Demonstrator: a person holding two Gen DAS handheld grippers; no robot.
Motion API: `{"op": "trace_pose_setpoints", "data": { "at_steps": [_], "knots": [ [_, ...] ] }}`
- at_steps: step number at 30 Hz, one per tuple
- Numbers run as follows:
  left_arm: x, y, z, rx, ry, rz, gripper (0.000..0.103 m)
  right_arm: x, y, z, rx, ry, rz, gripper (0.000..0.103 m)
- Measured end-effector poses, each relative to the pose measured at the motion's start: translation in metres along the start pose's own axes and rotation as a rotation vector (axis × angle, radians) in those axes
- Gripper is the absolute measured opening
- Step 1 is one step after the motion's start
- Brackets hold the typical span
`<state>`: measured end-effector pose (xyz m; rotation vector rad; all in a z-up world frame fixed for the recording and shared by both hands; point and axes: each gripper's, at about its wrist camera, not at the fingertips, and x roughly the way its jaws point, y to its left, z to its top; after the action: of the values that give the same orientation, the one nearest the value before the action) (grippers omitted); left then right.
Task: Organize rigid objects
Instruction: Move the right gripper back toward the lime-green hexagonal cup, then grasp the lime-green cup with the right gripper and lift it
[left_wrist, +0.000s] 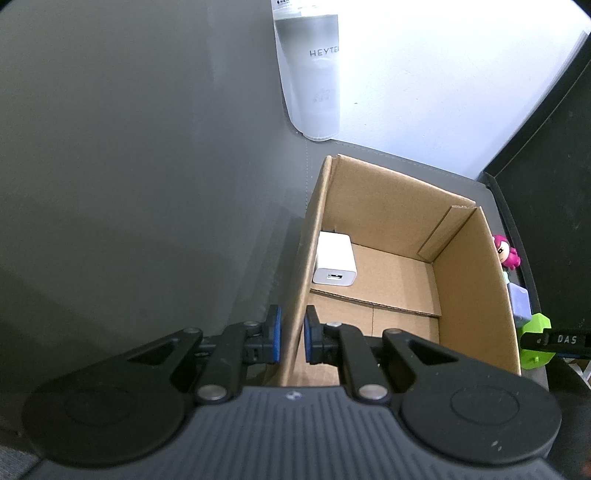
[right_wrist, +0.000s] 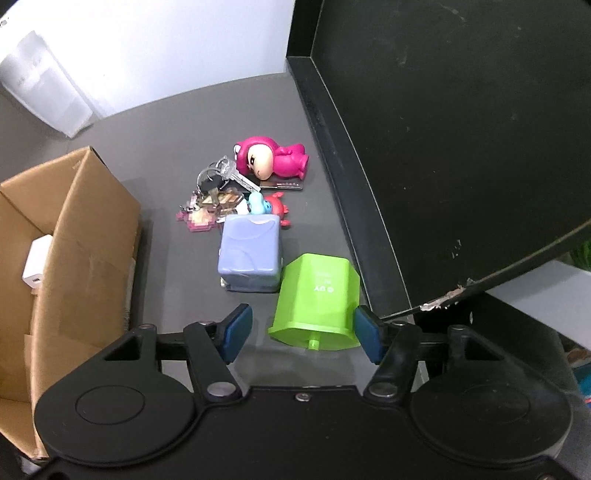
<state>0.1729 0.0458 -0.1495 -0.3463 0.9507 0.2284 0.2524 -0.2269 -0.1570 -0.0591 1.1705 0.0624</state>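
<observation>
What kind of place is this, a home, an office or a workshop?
Probably a desk in a home or office, not a workshop. A dark grey desk mat lies against a white wall, a black monitor stands at the back, and keys lie beside small toys.

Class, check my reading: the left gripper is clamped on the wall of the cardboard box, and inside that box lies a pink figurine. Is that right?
Not quite. The left gripper does clamp the cardboard box wall, but what lies inside is a white charger, as the left wrist view shows. The pink figurine lies outside on the table, seen in the right wrist view.
</observation>
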Motion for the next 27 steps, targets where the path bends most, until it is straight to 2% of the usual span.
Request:
{"op": "trace_pose_setpoints", "data": {
  "at_steps": [5, 11, 18, 27],
  "knots": [
    [0.0, 0.0, 0.0, 0.0, 0.0, 0.002, 0.011, 0.011, -0.001, -0.004, -0.01, 0.018, -0.008, 0.06],
    [-0.001, -0.001, -0.001, -0.005, 0.0, 0.001, 0.011, 0.021, -0.009, -0.011, 0.044, 0.066, 0.023, 0.053],
    [-0.001, 0.0, -0.001, -0.012, 0.001, -0.004, 0.011, 0.023, -0.012, -0.021, 0.065, 0.079, 0.076, 0.052],
    [-0.001, 0.002, -0.001, -0.016, 0.003, -0.01, 0.011, 0.017, -0.022, -0.028, 0.163, 0.138, 0.151, 0.052]
  ]
}}
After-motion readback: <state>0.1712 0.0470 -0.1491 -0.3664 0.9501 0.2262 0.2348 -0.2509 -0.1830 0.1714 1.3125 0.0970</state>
